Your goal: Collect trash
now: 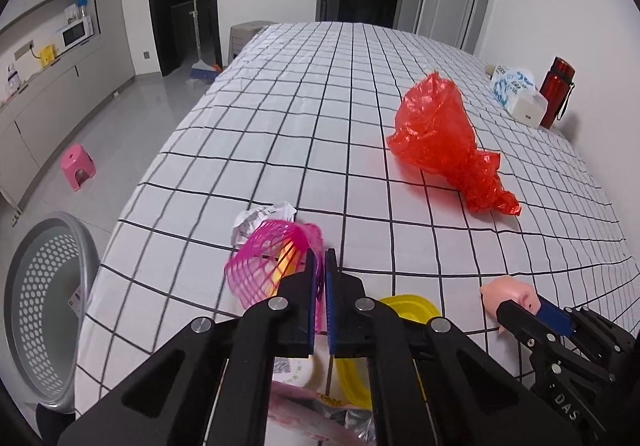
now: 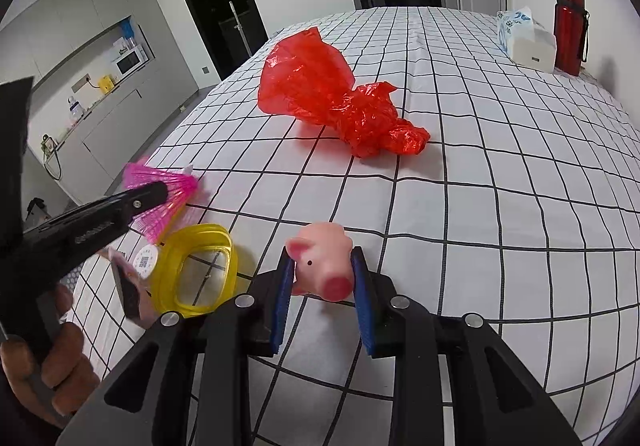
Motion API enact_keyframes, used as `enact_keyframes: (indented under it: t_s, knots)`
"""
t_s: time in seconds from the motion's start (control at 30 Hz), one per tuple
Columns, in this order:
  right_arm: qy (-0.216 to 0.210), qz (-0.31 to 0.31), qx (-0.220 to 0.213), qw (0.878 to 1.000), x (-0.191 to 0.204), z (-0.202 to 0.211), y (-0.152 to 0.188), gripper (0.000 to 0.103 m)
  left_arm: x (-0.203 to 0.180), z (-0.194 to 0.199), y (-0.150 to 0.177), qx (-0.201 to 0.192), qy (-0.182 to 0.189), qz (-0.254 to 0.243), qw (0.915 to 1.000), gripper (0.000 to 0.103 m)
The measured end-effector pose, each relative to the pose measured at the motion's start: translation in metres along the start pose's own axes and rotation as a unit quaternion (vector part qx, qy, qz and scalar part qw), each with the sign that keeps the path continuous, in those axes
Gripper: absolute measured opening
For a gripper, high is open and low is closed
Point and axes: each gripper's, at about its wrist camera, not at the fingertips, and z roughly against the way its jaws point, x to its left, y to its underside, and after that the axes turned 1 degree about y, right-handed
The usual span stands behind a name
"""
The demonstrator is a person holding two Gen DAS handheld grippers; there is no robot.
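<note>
My left gripper (image 1: 320,257) is shut on a pink mesh net (image 1: 260,266) near the table's left edge, with the mesh pinched between its pads. The right wrist view shows that gripper (image 2: 156,192) clamping the net (image 2: 176,186) from the side. A crumpled white paper (image 1: 266,216) lies just behind the net. My right gripper (image 2: 322,256) is shut on a pink pig toy (image 2: 324,270), which rests low over the checked cloth. A crumpled red plastic bag (image 1: 440,142) lies farther out on the table, apart from both grippers.
A grey perforated bin (image 1: 48,306) stands on the floor by the table's left edge. A yellow ring-shaped lid (image 2: 200,270) and small wrappers (image 2: 146,260) lie near the front. A tissue pack (image 1: 516,90) and a red bottle (image 1: 556,90) stand at the far right. A pink stool (image 1: 78,166) is on the floor.
</note>
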Motion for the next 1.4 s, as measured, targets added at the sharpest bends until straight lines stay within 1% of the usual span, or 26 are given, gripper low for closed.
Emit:
enact_keyframes:
  t_s: [0.3,0.57,0.77,1.1,1.23,1.4]
  knots:
    - [-0.010,-0.004,-0.006,1.000,0.003,0.006,0.000,0.028,0.016,0.035,0.001,-0.021,-0.001,0.003,0.9998,0.005]
    - [-0.012,0.006,-0.012,1.000,0.020,0.019,0.005,0.028,0.039,0.062,0.016,-0.035,-0.010,0.012,0.9993,0.005]
    - [-0.021,0.019,-0.015,0.999,0.045,0.029,0.010,0.028,0.060,0.077,0.028,-0.040,-0.012,0.022,0.9989,0.005]
    - [-0.046,0.052,-0.015,0.997,0.103,0.030,0.014,0.028,0.114,0.102,0.047,-0.042,-0.034,0.043,0.9976,0.005]
    - [-0.050,0.066,-0.012,0.997,0.121,0.028,0.016,0.028,0.130,0.105,0.053,-0.043,-0.039,0.051,0.9970,0.005]
    - [-0.048,0.070,-0.008,0.996,0.127,0.027,0.017,0.028,0.143,0.099,0.056,-0.031,-0.033,0.056,0.9974,0.005]
